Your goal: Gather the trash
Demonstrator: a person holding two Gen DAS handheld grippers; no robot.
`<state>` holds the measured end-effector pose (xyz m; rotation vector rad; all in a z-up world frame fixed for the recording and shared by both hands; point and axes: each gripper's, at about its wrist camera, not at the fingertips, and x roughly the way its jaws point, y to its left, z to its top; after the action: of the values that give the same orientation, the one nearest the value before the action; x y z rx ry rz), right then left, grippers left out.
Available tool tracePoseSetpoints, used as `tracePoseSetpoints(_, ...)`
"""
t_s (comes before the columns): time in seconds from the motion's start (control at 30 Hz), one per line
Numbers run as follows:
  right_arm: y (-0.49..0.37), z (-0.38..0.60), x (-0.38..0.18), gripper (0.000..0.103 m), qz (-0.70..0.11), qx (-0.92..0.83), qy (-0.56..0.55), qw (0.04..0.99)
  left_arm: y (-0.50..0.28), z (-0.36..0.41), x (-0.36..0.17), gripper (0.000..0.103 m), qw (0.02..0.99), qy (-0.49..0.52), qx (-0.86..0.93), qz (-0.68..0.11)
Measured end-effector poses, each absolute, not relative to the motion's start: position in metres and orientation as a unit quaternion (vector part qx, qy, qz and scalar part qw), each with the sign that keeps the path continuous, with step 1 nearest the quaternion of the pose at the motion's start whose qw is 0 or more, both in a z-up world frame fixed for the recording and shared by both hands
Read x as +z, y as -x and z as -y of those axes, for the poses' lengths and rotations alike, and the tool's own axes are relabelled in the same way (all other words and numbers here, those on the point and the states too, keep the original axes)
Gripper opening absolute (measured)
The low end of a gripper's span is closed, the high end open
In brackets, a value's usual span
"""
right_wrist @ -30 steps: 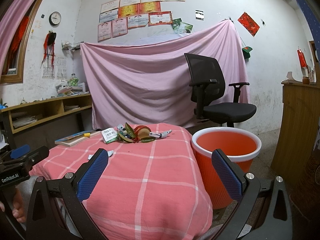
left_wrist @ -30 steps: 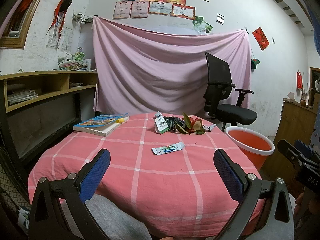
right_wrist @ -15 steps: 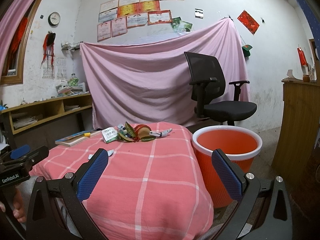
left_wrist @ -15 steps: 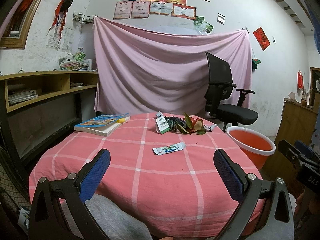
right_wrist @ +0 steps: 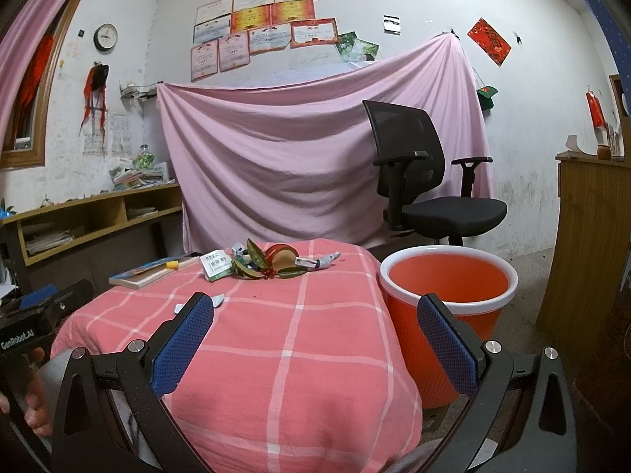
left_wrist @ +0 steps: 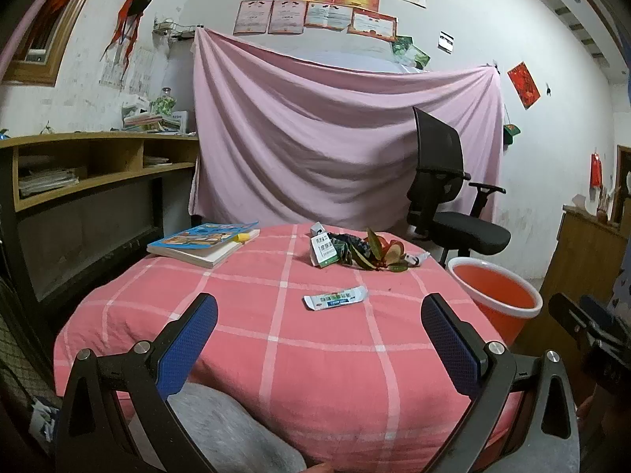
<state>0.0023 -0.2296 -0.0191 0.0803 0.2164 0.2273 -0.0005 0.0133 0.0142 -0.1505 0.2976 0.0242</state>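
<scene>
A pile of trash [left_wrist: 357, 250] lies at the far side of the pink checked table [left_wrist: 276, 339]: a white-green packet [left_wrist: 323, 251], dark leaves, red peel and a small tube. A flat white-green sachet [left_wrist: 335, 299] lies alone nearer the middle. An orange bin [right_wrist: 447, 287] stands on the floor right of the table. My left gripper [left_wrist: 319, 349] is open and empty at the table's near edge. My right gripper [right_wrist: 315, 349] is open and empty over the near right corner. The pile [right_wrist: 268, 264] also shows in the right wrist view.
A stack of books [left_wrist: 203, 242] with a yellow marker lies at the table's far left. A black office chair [right_wrist: 426, 193] stands behind the bin. A wooden shelf unit [left_wrist: 79, 173] runs along the left wall, a wooden cabinet [right_wrist: 587, 236] on the right.
Both views have drifted very slightly; the grippers stay open and nothing on the table has moved.
</scene>
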Motion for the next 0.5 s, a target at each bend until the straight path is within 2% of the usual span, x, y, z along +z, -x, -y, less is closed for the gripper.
tracePoseSetpoints(0.33,-0.022,0.222,-0.005,0.103,-0.097,0.119,-0.033,0.988,-0.020,-0.037,0.018,0.101,0.985,0.106,0.002,-0.135)
tracePoseSetpoints(0.5,-0.039,0.212,0.000,0.103,-0.073,0.099,0.002,0.992,-0.043,-0.041,0.018,0.101,0.984,0.092,-0.032,-0.149)
